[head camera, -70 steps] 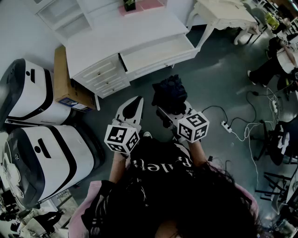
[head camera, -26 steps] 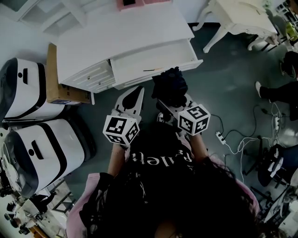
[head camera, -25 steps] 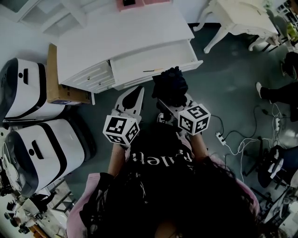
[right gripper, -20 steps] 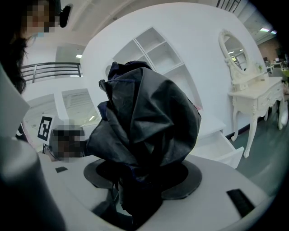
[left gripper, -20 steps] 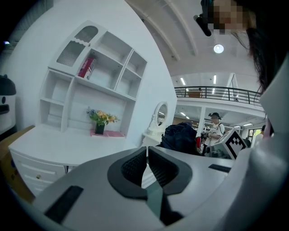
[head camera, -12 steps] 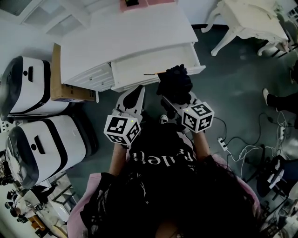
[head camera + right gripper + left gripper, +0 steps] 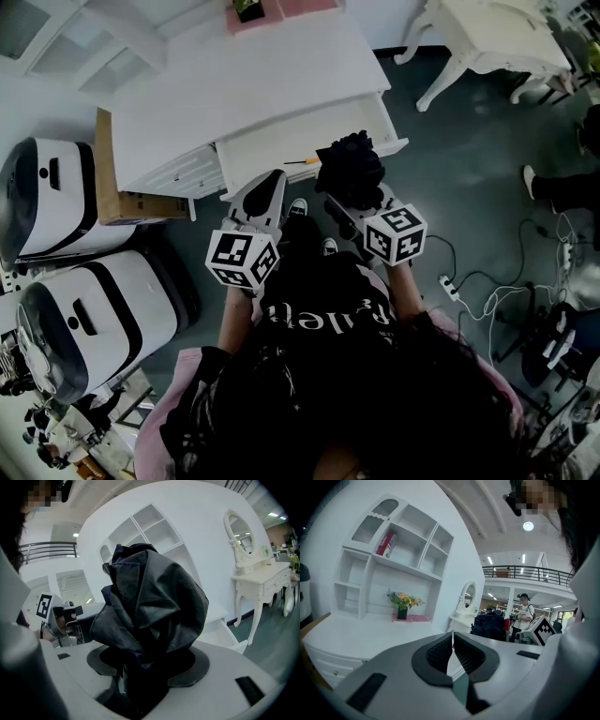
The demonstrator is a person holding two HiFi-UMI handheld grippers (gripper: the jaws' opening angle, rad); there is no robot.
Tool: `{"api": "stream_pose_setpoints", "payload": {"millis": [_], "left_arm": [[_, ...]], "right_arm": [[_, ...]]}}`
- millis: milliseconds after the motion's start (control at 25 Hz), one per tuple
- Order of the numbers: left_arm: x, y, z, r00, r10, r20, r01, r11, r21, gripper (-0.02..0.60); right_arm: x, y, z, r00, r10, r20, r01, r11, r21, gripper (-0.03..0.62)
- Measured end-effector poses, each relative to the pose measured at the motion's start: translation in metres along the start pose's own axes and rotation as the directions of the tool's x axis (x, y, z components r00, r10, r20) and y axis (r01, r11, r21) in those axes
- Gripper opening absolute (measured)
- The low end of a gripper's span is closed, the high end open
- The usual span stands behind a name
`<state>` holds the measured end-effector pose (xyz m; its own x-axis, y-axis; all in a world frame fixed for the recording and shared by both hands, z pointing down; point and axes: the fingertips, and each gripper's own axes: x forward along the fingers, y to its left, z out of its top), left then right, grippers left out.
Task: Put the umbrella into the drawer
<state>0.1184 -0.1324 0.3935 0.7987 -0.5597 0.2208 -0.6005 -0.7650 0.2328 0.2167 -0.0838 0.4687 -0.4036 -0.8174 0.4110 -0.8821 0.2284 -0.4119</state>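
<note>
1. The right tongs (image 7: pixel 349 199) are clamped on the folded dark umbrella (image 7: pixel 350 167); in the right gripper view its crumpled fabric bulges up above the jaws, and its lower part is pinched between them.
2. In the head view the umbrella overlaps the front edge of the open drawer (image 7: pixel 281 141) near its right end; whether it touches the drawer cannot be told.
3. The left tongs (image 7: pixel 265 185) are pressed together with nothing between them; they point toward the drawer front, left of the umbrella and apart from it.
4. The drawer stands open from the white bench (image 7: pixel 216 84); a thin pencil-like stick (image 7: pixel 302 161) lies inside near the front edge, just left of the umbrella.
5. A potted plant (image 7: pixel 403 604) stands on a pink mat (image 7: pixel 415 618) at the back of the bench; a cardboard box (image 7: pixel 117 173) stands against the bench's left side; a white dressing table (image 7: pixel 487 37) stands well to the right.
</note>
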Motion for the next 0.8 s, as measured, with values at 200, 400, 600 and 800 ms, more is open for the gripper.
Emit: {"api": "stream_pose_setpoints", "payload": {"millis": [200,400,600,800], "left_arm": [[0.026,0.018,0.015,0.999,-0.040,0.009,0.040,0.999,0.004,0.025],[0.035,0.053,0.016,0.999,-0.037,0.000,0.037,0.999,-0.022,0.025],[0.044,0.090,0.010,1.000,-0.023,-0.021,0.022,0.999,-0.040,0.025],[0.046,0.130,-0.002,0.999,0.024,-0.033,-0.027,0.996,-0.086,0.025]], "right_arm": [[0.026,-0.021,0.015,0.998,-0.048,-0.047,0.045,0.996,-0.077,0.281],[0.069,-0.042,0.023,0.987,-0.083,-0.137,0.051,0.974,-0.222,0.281],[0.120,-0.065,0.028,0.966,-0.110,-0.236,0.026,0.941,-0.336,0.281],[0.173,-0.078,0.015,0.928,-0.092,-0.361,-0.065,0.914,-0.401,0.281]]}}
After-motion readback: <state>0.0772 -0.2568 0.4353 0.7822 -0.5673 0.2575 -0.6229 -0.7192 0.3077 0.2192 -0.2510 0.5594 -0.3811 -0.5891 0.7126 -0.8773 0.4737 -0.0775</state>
